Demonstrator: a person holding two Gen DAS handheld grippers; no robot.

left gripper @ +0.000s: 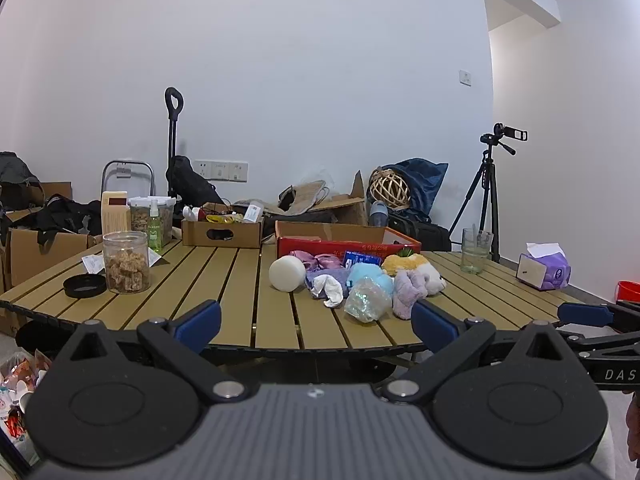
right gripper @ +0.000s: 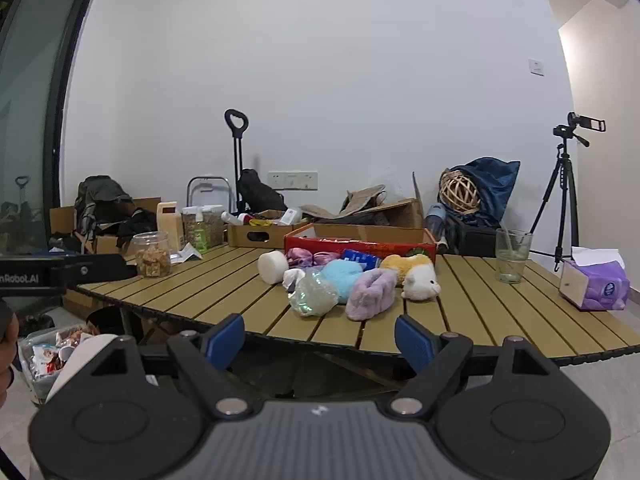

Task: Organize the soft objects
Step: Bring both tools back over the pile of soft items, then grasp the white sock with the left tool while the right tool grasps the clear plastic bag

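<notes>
Right wrist view: a snack jar (right gripper: 152, 254), a glass (right gripper: 512, 255) and a tissue pack (right gripper: 596, 285) flank my soft toys (right gripper: 352, 282), heaped mid-desk (right gripper: 480, 320) before a red box (right gripper: 360, 245). Both my tongs, left (left gripper: 316, 326) and right (right gripper: 320, 338), gape empty, short of the desk.

The red box (right gripper: 360, 246) hides its own inside, and the plush toys in front cover its lower wall. The blue packet (right gripper: 359, 258) has print too small to read. Only a finger edge of a hand (right gripper: 8, 336) shows at the picture's left edge.
</notes>
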